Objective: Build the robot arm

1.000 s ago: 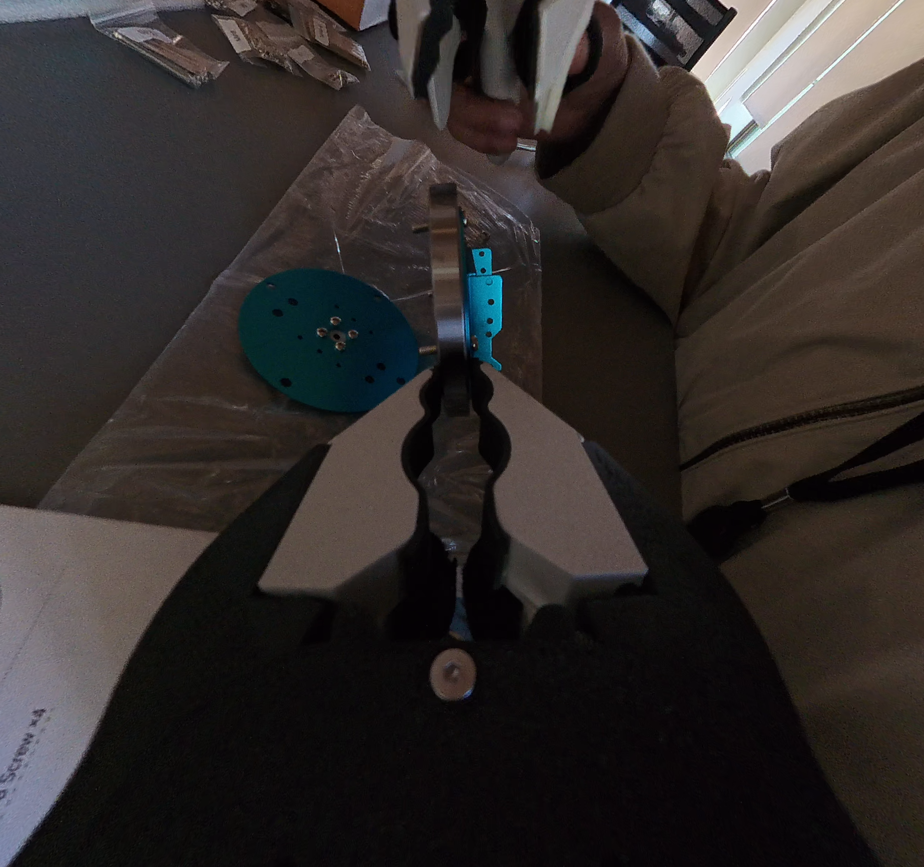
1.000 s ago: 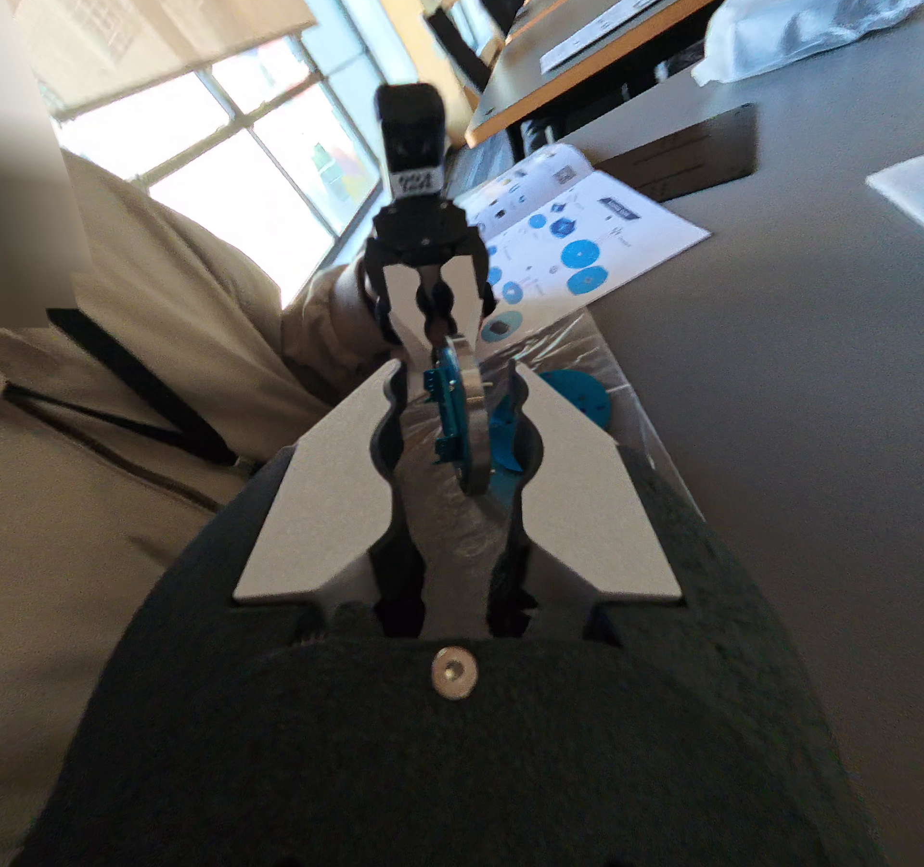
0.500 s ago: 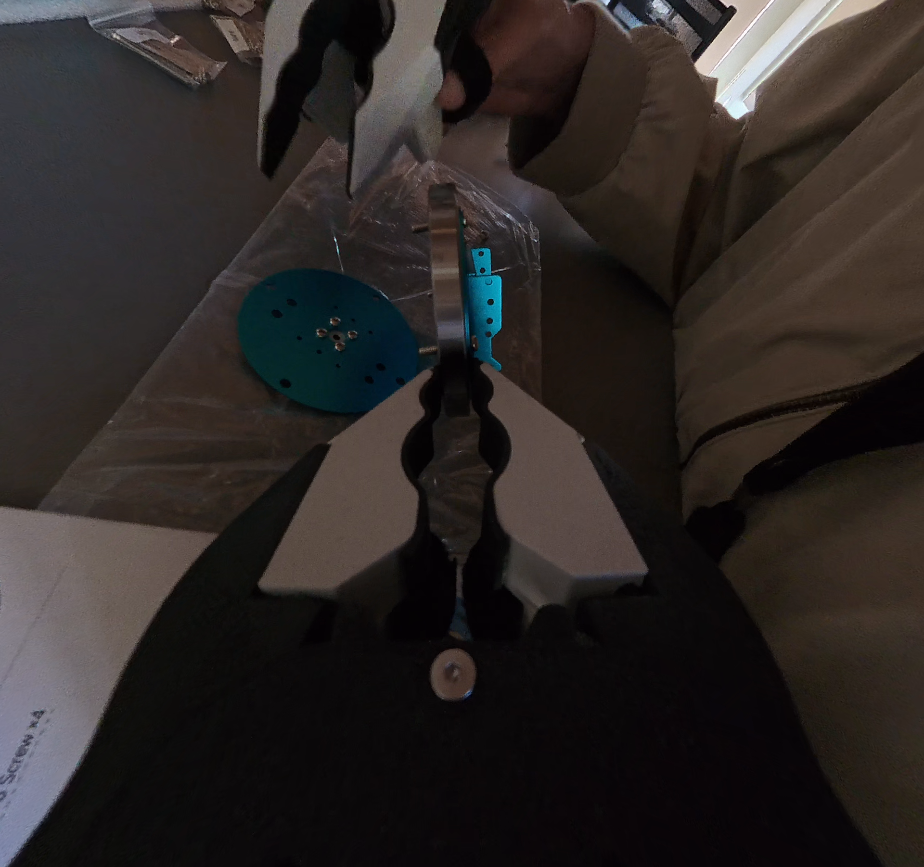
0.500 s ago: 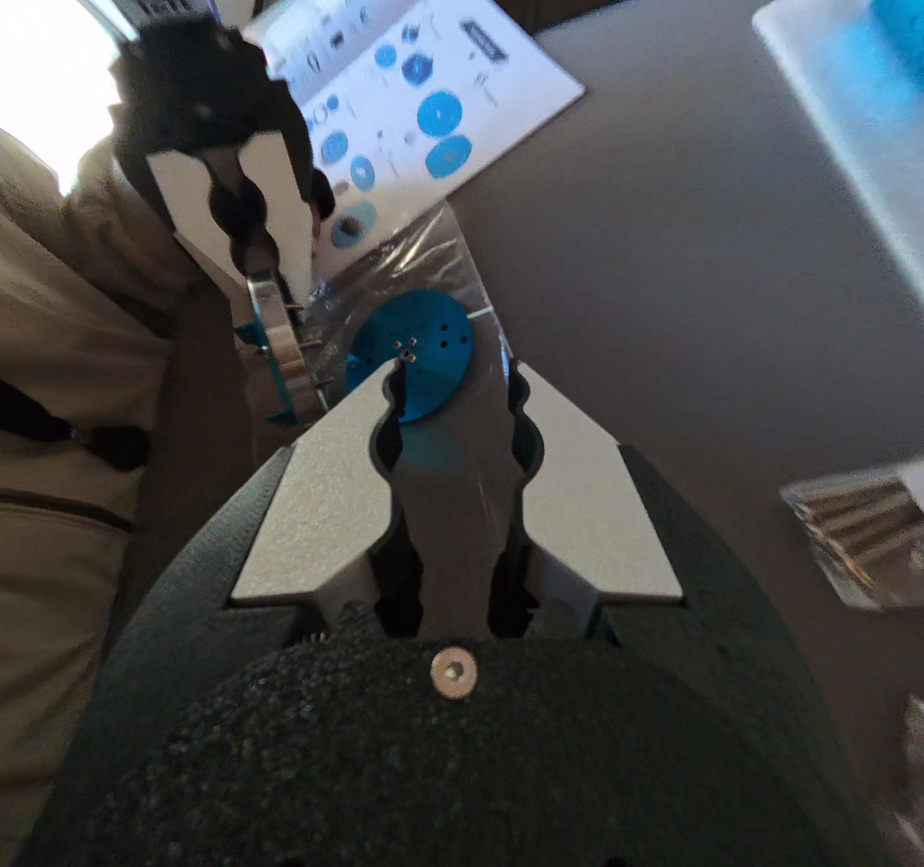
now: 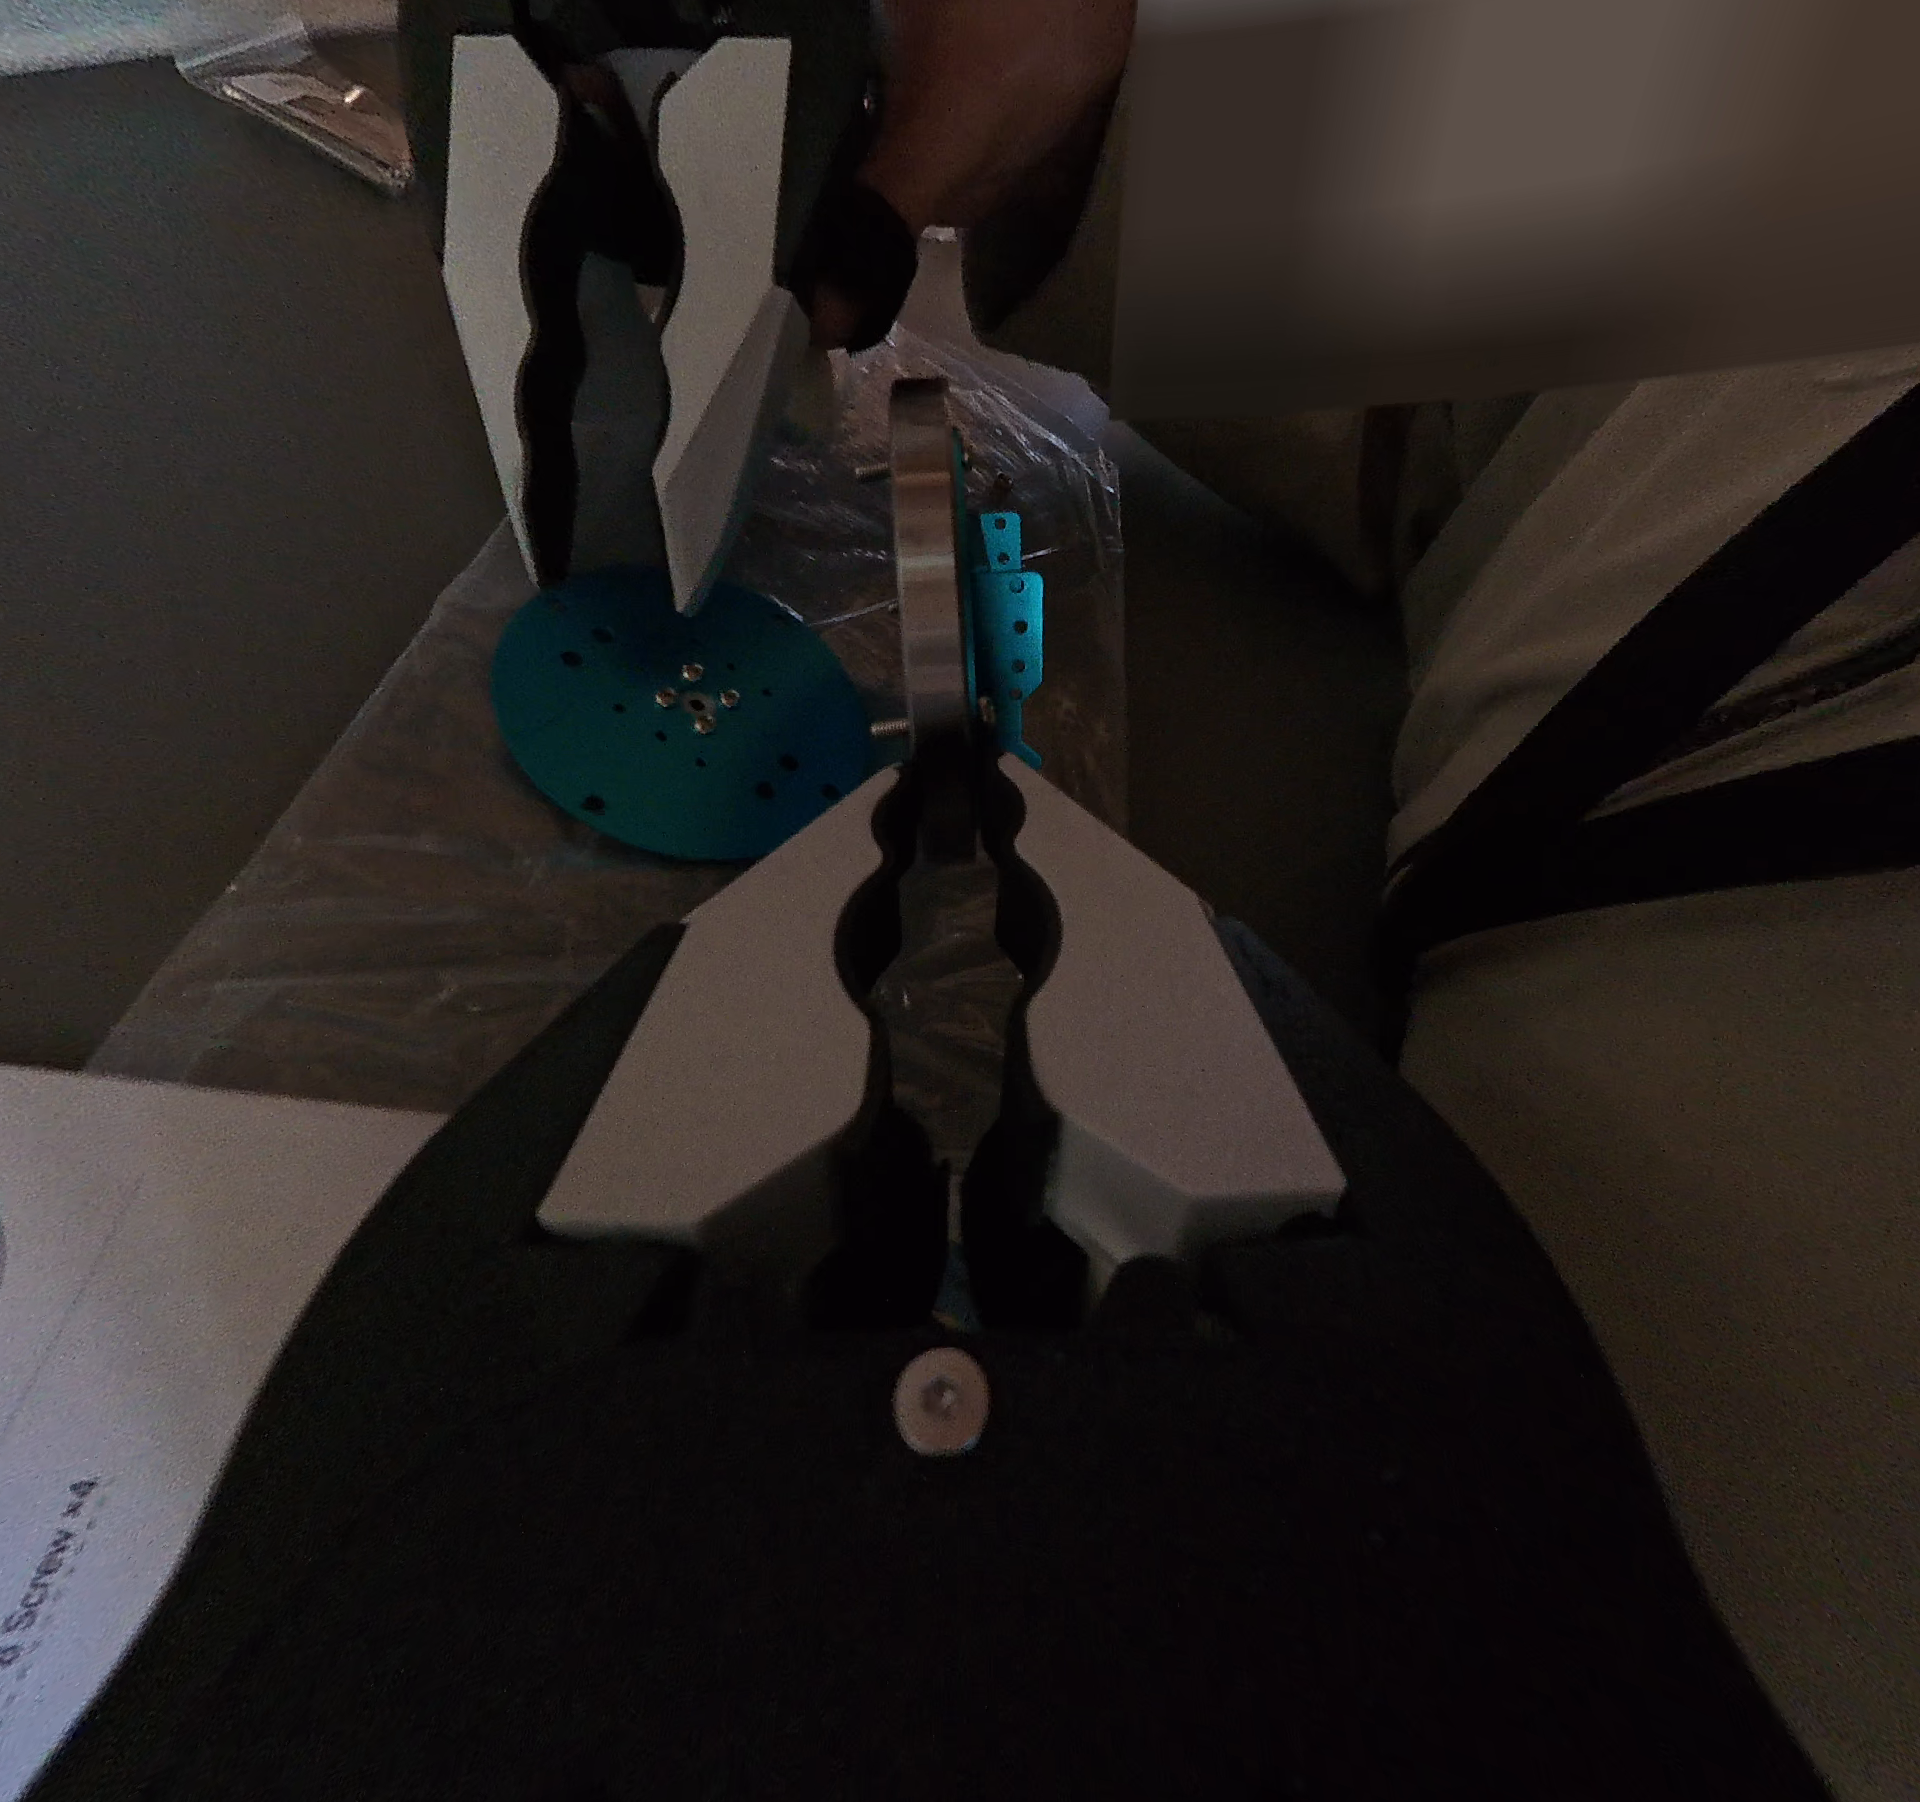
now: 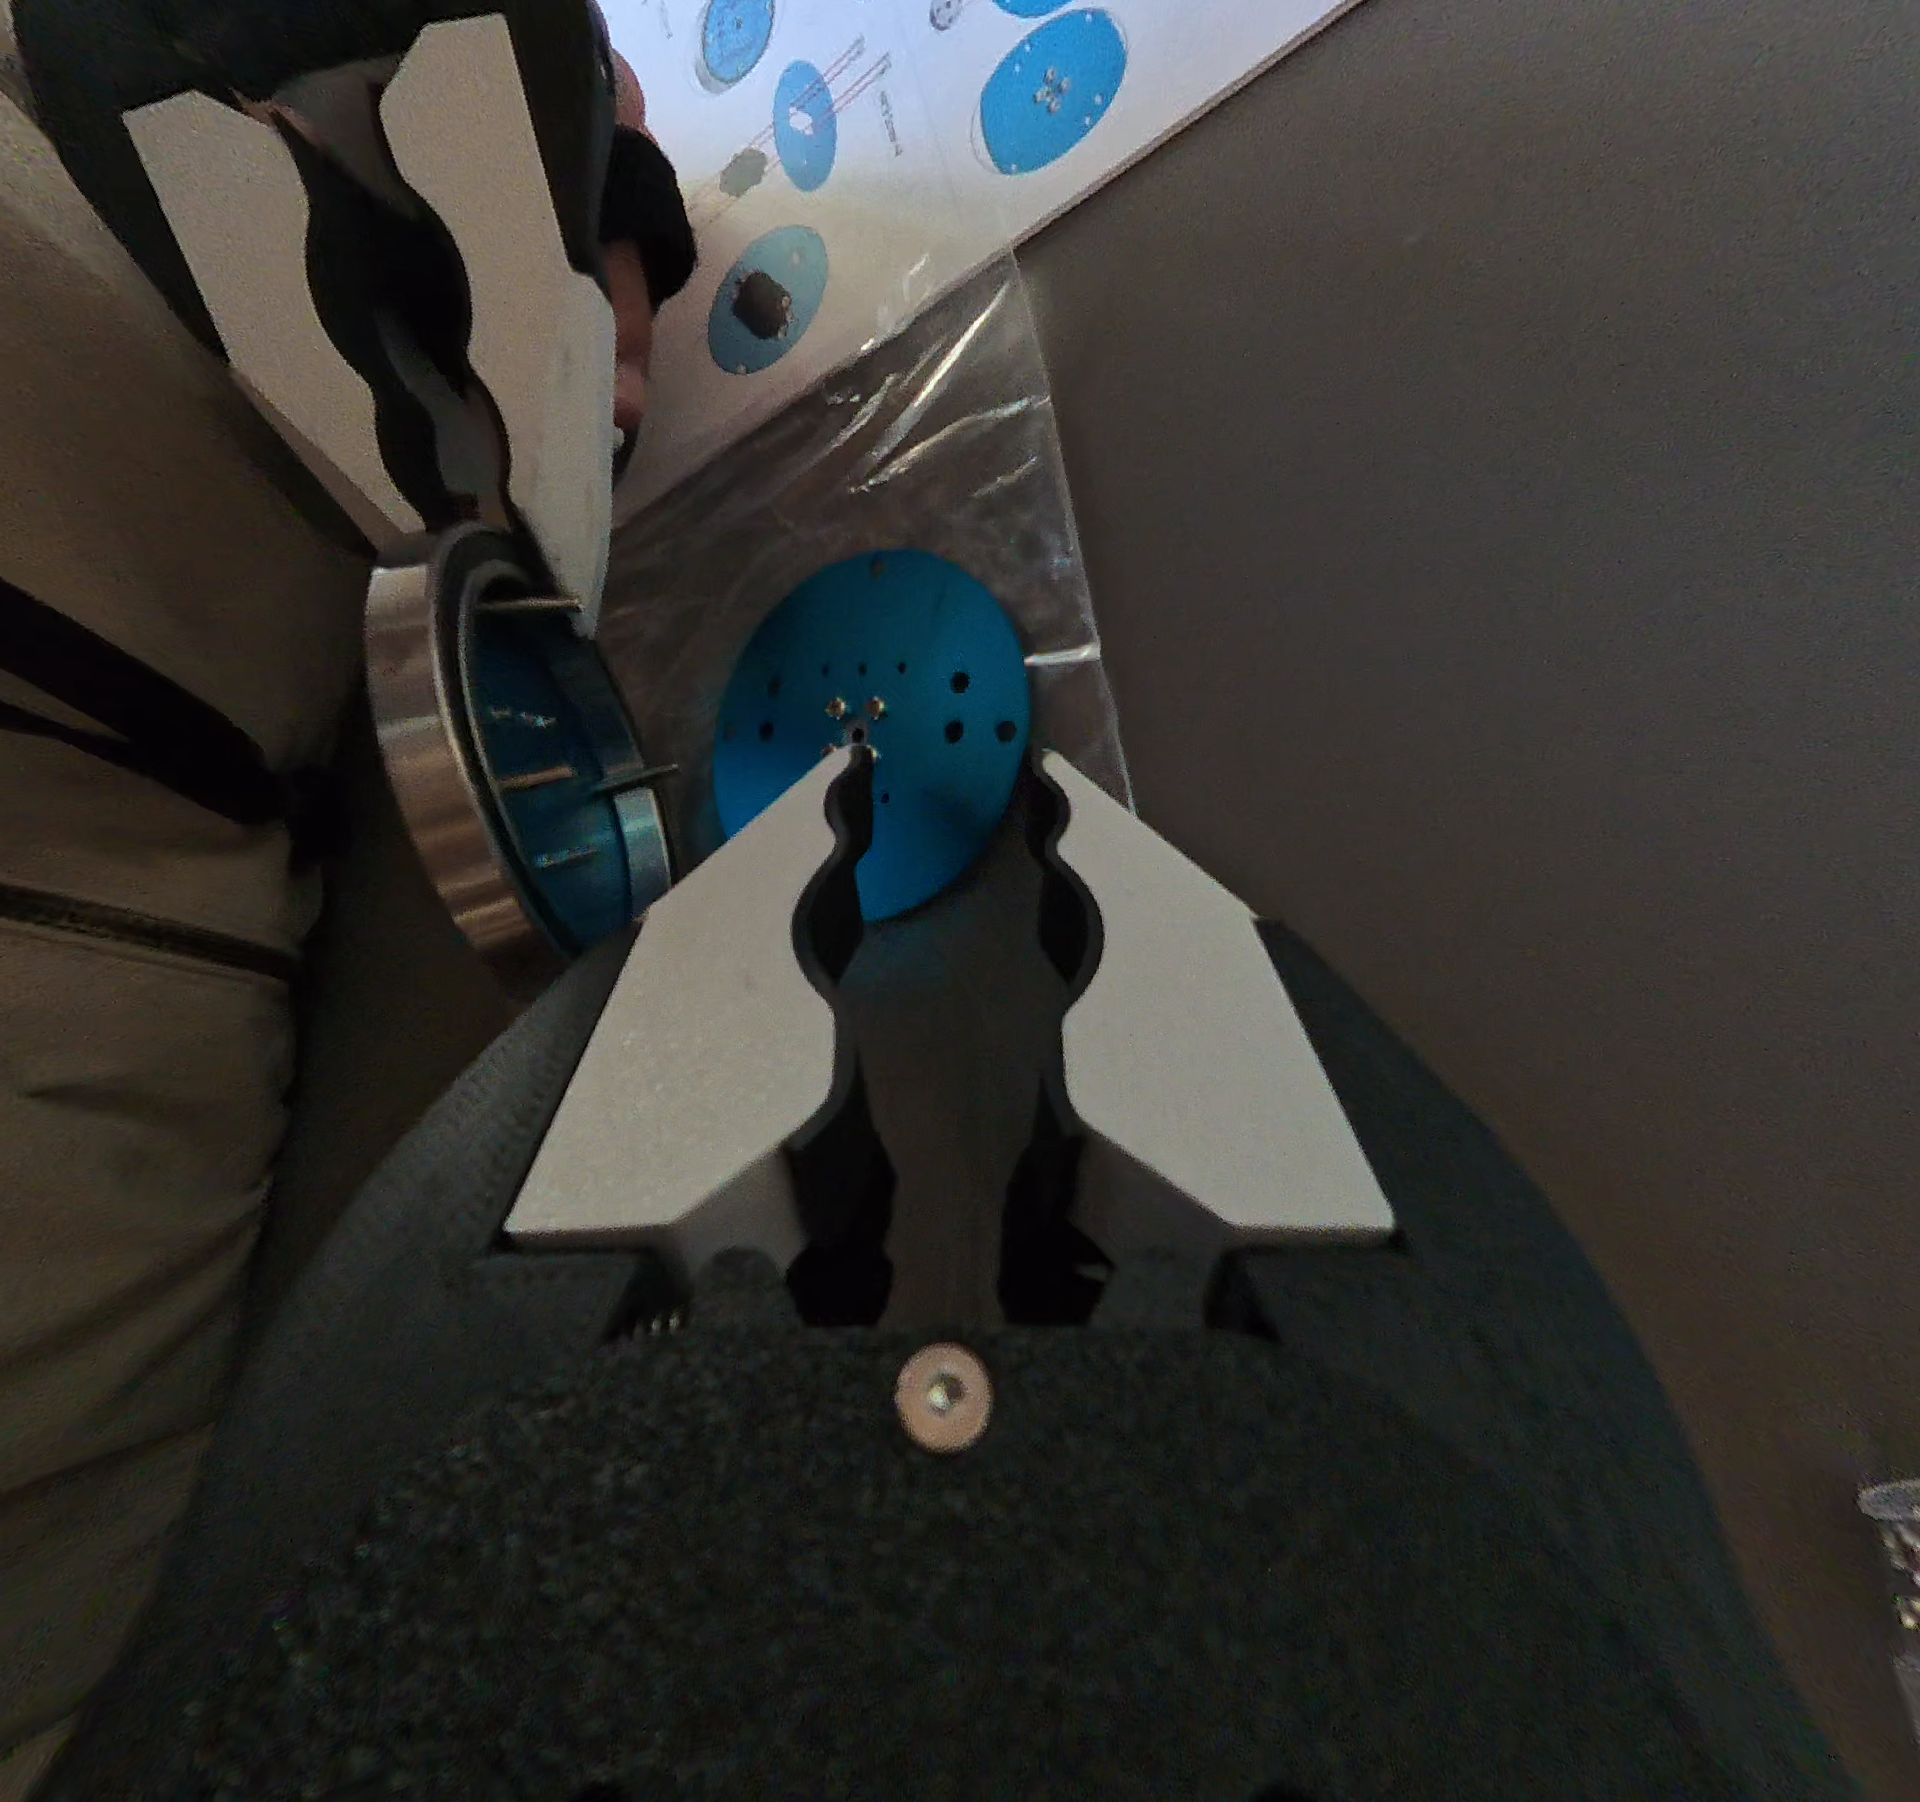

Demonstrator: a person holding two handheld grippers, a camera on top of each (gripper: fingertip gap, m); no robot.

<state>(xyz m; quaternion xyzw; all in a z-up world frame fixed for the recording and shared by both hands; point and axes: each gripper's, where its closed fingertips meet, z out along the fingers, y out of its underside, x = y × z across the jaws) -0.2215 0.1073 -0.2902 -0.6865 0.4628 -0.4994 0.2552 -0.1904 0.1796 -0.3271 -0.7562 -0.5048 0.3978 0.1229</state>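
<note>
Left wrist view:
Left tool (image 5: 948,776): fingers pressed together on the lower rim of a silver ring assembly (image 5: 925,557), held on edge, upright.
Ring assembly: silver rim faces camera; blue bracket (image 5: 1006,630) with small holes fixed on its right side; thin pins stick out of it.
Blue disc (image 5: 681,718): flat on clear plastic bag (image 5: 343,921), left of the ring, apart from it; holes and small nuts at centre.
Right tool (image 5: 613,578): comes down from top, tips just over the far edge of the blue disc, fingers apart, nothing between them; contact with the disc cannot be told.
Hand (image 5: 987,90): grips the right tool's body.
Counter (image 5: 187,453): dark grey; white sheet (image 5: 156,1337) at lower left, clear packets (image 5: 312,111) at far left.
Person: beige jacket (image 5: 1662,1233) with black strap on right.

Right wrist view:
Right tool (image 6: 940,765): fingers apart, empty, tips over the blue disc (image 6: 883,703).
Blue disc: lies on the plastic bag (image 6: 935,464), near the counter's (image 6: 1507,557) front.
Left tool (image 6: 488,547): upper left, clamped on the top of the ring assembly (image 6: 447,765), which hangs tilted just left of the disc, not touching it.
Sheet (image 6: 935,17): white, printed with blue disc drawings, beyond the bag.
Jacket (image 6: 125,609): fills the left edge.
</note>
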